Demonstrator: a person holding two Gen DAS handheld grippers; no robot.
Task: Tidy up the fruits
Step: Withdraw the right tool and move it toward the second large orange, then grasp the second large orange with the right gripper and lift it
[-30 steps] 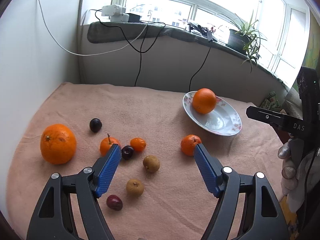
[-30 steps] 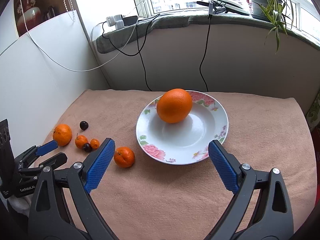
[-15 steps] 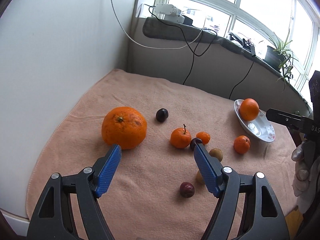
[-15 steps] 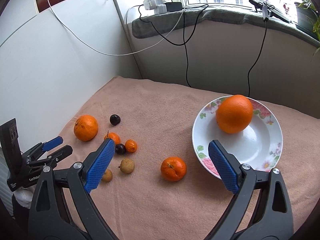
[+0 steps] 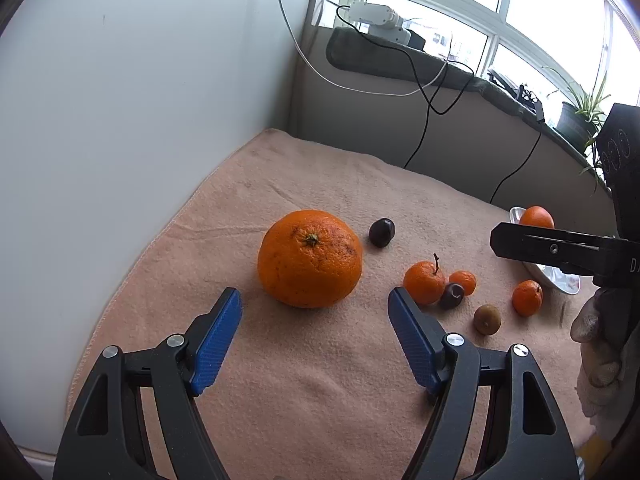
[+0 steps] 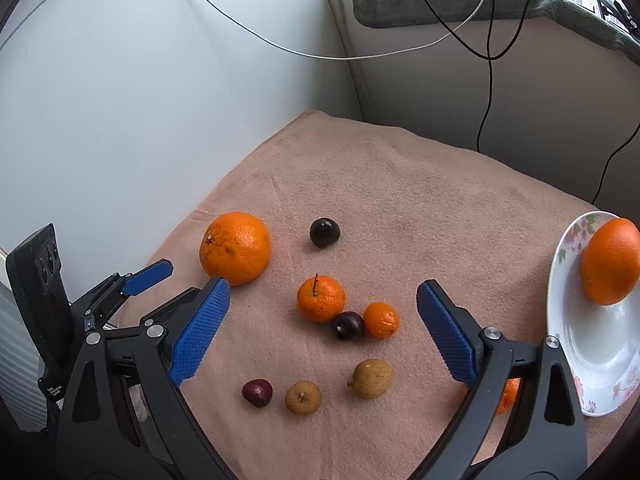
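Two black clamp-style grippers with ribbed blue pads hover over a peach terry cloth strewn with fruit. The left gripper, jaws spread wide and holding nothing, frames a large, pebble-skinned orange lying on the cloth near the white wall. The right gripper, likewise wide and empty, looks down on the smaller fruit: three tangerines, one stemmed tangerine at center, a smaller one beside it and a third partly hidden behind the right finger; three glossy dark plums; and two rough, tan longans. A second smooth orange sits on the glazed, flower-rimmed white plate at the cloth's right edge.
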